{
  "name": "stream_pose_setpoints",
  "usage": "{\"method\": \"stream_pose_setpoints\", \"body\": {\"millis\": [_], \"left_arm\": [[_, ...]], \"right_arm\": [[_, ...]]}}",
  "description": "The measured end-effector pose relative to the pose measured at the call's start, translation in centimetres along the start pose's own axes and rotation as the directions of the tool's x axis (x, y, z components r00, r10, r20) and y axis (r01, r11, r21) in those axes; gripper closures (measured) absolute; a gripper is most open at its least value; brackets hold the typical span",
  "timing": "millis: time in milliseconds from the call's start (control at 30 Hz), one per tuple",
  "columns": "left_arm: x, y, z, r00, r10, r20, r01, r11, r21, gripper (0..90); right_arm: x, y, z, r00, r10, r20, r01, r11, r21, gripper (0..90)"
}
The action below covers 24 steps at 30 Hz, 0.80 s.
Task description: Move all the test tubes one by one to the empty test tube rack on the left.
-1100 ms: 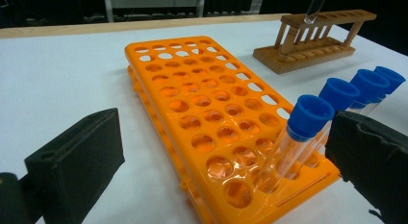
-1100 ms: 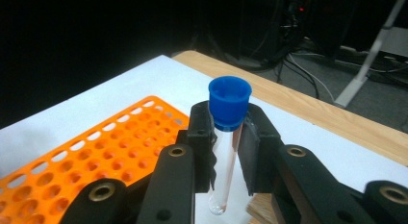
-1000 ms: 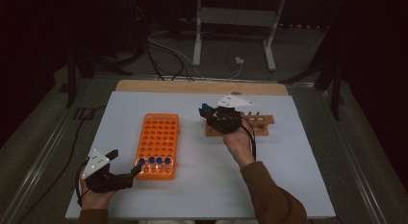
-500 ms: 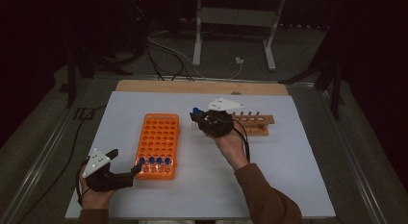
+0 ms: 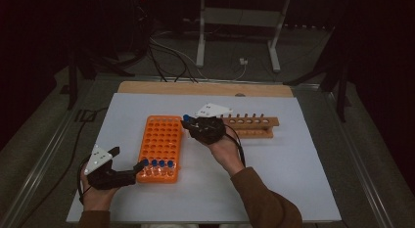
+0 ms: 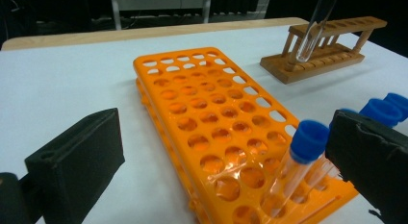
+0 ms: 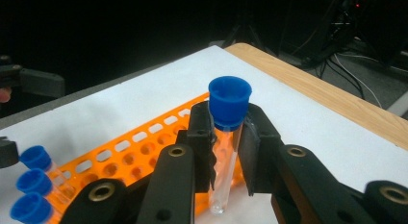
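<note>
Right claw [image 7: 226,152] clamps a blue-capped test tube [image 7: 224,161] just under its cap, above the orange rack [image 5: 161,140]. Light, slick, probably fragile plastic or glass. Left claw [image 6: 221,156] open beside the rack.

Orange rack [image 5: 161,142], blue-capped tube [image 7: 226,137]

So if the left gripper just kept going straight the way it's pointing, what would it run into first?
Probably the orange rack: the left gripper points at its near end, where blue-capped tubes stand, likely meeting its right jaw first. Depth is hard to judge.
</note>
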<state>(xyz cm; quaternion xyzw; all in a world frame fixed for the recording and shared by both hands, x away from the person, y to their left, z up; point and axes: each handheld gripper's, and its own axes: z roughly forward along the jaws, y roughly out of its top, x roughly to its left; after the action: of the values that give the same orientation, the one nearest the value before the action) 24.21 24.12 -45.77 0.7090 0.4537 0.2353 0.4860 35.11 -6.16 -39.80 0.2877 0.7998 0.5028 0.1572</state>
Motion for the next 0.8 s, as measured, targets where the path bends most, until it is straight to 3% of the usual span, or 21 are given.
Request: {"method": "stream_pose_setpoints", "body": {"millis": [233, 633, 800], "left_arm": [[0.3, 1.3, 0.2, 0.9998, 0.007, 0.021, -0.007, 0.9999, -0.013, 0.6], [-0.2, 3.5, 1.2, 0.9987, 0.027, 0.043, -0.026, 0.9994, -0.023, 0.6], [-0.2, 4.1, 1.6, 0.9986, 0.022, 0.049, -0.020, 0.9993, -0.032, 0.6]], "right_arm": [[1.0, 0.6, 0.4, 0.9996, -0.019, -0.019, 0.019, 1.000, 0.000, 76.9], [2.4, 1.1, 1.3, 0.9970, -0.005, -0.078, 0.005, 1.000, -0.005, 76.9], [3.3, 1.4, 2.0, 0.9954, -0.025, -0.093, 0.026, 1.000, 0.005, 76.9]]}}
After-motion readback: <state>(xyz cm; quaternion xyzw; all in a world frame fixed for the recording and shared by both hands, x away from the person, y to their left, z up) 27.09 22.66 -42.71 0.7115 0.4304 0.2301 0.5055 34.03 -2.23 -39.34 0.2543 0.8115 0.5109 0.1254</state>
